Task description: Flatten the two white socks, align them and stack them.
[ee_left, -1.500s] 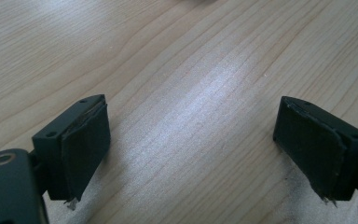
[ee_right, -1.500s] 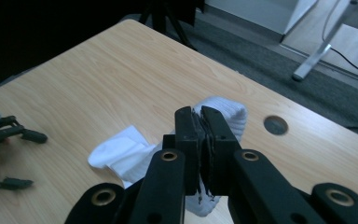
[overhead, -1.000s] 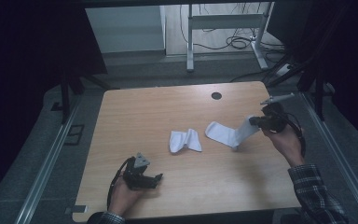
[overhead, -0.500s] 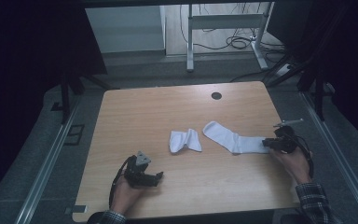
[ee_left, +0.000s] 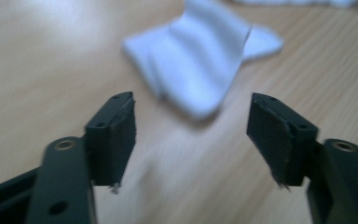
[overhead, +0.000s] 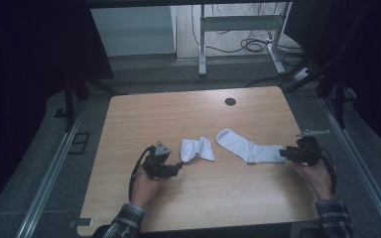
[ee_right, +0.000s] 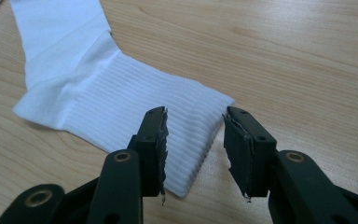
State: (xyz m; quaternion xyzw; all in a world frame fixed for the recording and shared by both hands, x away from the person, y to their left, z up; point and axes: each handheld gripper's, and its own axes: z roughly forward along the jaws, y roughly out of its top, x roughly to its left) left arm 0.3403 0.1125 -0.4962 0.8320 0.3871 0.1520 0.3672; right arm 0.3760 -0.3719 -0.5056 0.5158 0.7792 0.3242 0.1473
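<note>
Right gripper [ee_right: 193, 140]: jaws apart, straddling the ribbed cuff edge of the flat sock [ee_right: 121, 102] without clamping it; the cuff hem lies between and just under the pads. In the high view this gripper [overhead: 284, 153] sits at the cuff end of the sock [overhead: 245, 146], which lies stretched out on the right half of the wooden table [overhead: 198, 208], toe pointing toward the centre.

Left gripper [ee_left: 191, 135]: jaws wide apart, holding nothing, aimed at the folded sock [ee_left: 200, 60], which lies just ahead and apart from the pads. From above, that sock [overhead: 196, 148] rests near mid-table, just beside the left gripper [overhead: 177, 169].

Handling, as judged: both socks are light, soft, limp knit; they will sag and drag rather than slide as a unit. The doubled ribbed cuff offers the firmest grip; a pinch on the thin foot section risks bunching.

Markings: no brand, label or legible writing found on either sock or the table.
</note>
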